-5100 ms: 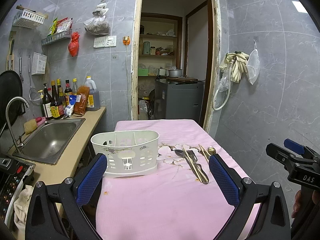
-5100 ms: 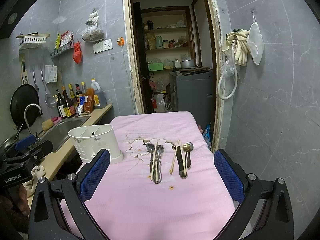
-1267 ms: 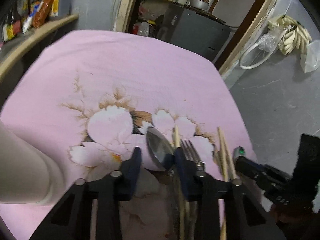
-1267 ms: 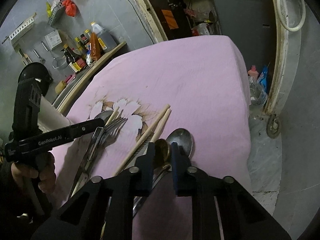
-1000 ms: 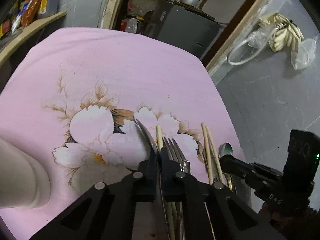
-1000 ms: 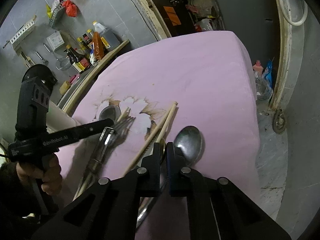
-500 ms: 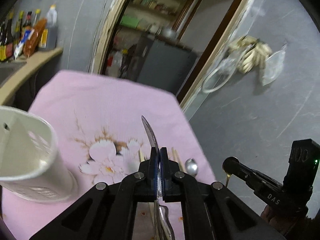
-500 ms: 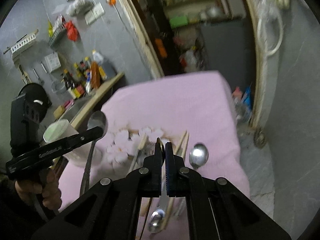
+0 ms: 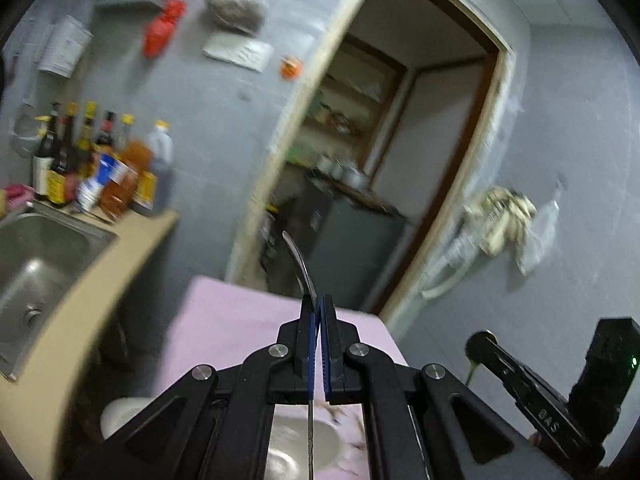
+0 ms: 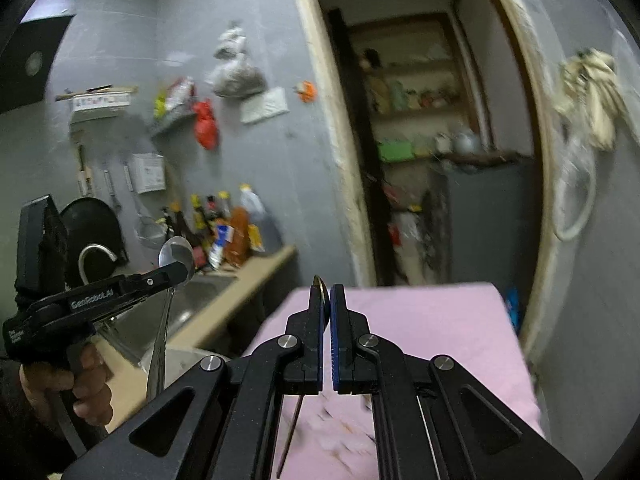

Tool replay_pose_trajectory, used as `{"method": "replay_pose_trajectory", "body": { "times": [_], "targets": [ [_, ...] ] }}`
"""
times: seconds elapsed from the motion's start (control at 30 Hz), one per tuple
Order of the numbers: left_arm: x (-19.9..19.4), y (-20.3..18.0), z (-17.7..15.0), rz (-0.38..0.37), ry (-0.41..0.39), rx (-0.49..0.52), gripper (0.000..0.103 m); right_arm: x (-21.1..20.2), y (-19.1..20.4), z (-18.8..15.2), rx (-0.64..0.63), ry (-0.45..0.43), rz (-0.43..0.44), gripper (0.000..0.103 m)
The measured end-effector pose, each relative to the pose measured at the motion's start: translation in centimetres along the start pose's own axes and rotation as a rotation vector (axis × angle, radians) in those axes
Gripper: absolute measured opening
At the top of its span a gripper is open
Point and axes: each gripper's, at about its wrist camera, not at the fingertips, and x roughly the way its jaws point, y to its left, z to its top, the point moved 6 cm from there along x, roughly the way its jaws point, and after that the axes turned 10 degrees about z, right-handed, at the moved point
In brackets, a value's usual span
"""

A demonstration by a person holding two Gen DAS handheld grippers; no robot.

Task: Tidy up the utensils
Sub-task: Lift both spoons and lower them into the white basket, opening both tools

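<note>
My left gripper (image 9: 319, 312) is shut on a silver spoon (image 9: 299, 262), bowl up and handle hanging down. In the right wrist view the left gripper (image 10: 176, 272) holds that spoon (image 10: 176, 254) above the white utensil holder (image 10: 176, 360). The holder (image 9: 120, 416) shows low in the left wrist view. My right gripper (image 10: 326, 304) is shut on a gold spoon (image 10: 321, 286), its dark handle hanging below. In the left wrist view the right gripper (image 9: 478, 344) is at the lower right. Both are lifted above the pink table (image 10: 440, 332).
A counter (image 9: 80, 320) with a steel sink (image 9: 32, 256) and sauce bottles (image 9: 100, 168) runs along the left. An open doorway (image 9: 380, 160) to a pantry lies behind the table. Gloves and a hose (image 10: 584, 120) hang on the right wall.
Both grippers have risen and tilted up with their spoons. The remaining utensils on the cloth have dropped out of sight. The left gripper has moved over the white holder.
</note>
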Motion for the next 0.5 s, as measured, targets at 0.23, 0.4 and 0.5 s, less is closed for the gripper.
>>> {"method": "replay_pose_trajectory", "body": {
  "times": [0.23,0.4,0.5],
  "targets": [
    [0.3,6.1,2.0,0.079,-0.106,-0.091,0.003,5.3,6.1,0.8,-0.122,-0.010,0.004,0.003],
    [2.2,8.4,1.3,0.096,-0.141,-0.136,0.003,8.0,7.4,-1.0,-0.166,0.002,-0.003,0.003],
    [3.3,8.7,0.2,0.109,-0.152,-0.139,0.003,8.8,7.0,-2.4,-0.169,-0.004,0.001,0.003]
  ]
}}
